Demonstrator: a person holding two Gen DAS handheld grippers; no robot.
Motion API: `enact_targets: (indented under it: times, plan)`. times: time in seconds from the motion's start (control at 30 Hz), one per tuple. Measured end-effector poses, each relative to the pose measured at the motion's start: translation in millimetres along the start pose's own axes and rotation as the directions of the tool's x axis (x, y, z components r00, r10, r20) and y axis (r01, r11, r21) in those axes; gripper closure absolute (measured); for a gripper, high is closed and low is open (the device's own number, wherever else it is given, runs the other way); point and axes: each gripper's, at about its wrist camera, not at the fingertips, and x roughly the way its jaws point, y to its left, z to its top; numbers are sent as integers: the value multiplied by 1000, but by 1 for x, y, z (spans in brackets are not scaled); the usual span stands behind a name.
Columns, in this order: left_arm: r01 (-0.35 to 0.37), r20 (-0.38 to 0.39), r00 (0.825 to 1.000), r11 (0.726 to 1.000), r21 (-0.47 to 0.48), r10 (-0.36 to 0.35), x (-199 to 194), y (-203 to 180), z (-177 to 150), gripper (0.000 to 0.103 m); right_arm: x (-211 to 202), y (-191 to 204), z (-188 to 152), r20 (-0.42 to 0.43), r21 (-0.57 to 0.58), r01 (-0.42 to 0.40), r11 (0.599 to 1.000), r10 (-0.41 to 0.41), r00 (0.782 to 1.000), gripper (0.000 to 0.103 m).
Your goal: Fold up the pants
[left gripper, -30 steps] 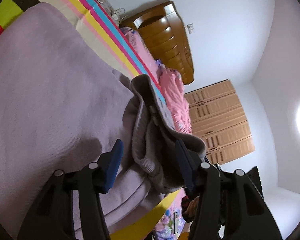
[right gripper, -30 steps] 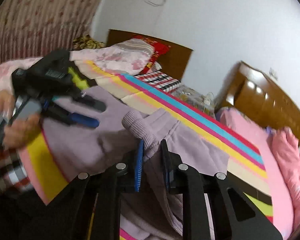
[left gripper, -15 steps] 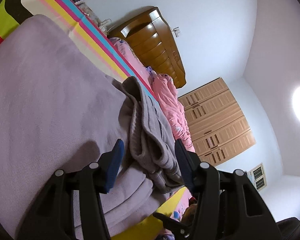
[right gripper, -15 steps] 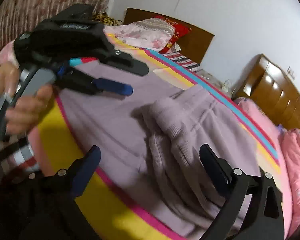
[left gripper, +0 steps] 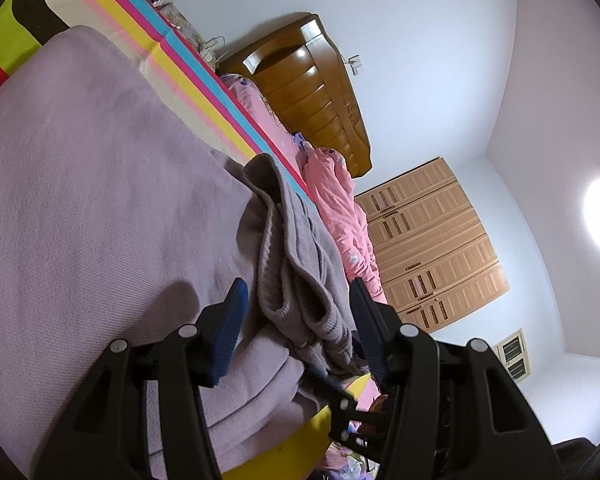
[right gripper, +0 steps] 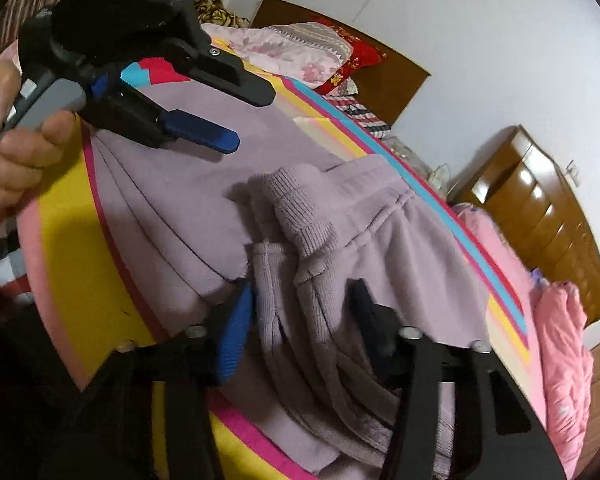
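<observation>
Now the pants (right gripper: 284,216), lilac and bunched, lie on the striped bedcover (right gripper: 72,248) near the bed's edge, their ribbed cuffs (right gripper: 300,220) humped up in the middle of the pile; the left gripper (left gripper: 296,304) sits low beside the smooth folded part, its jaws spread wide with the cuffs standing loose between the pads, nothing pinched; in the right wrist view it hovers above the far side of the cloth. The right gripper (right gripper: 304,308) is nearer the crumpled end, directly over the ribbed folds, which run away from it toward the headboard (right gripper: 540,208); its jaws are likewise spread, straddling the fabric without clamping it; I judge either could close on a cuff.
</observation>
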Motion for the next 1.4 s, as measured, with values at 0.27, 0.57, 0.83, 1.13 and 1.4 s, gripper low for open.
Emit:
enact_targets:
  times: [0.27, 0.57, 0.83, 1.13, 1.4]
  plan:
    - [85, -72, 992, 978, -191, -100, 15, -23, 28, 2, -54, -43, -2, 160, 167, 32, 986, -59, 985, 84]
    - [-103, -411, 911, 983, -149, 33, 158, -60, 49, 3, -57, -26, -13, 186, 163, 17, 987, -48, 981, 84]
    - [-225, -461, 859, 973, 53, 223, 193, -52, 31, 76, -100, -92, -83, 261, 497, -34, 867, -113, 959, 47]
    - [-191, -418, 882, 976, 106, 218, 184, -99, 43, 80, -82, -79, -144, 85, 705, -58, 706, -3, 996, 5]
    - [-116, -301, 928, 937, 329, 220, 141, -261, 97, 81, -20, -49, -94, -33, 754, 92, 650, -102, 994, 5]
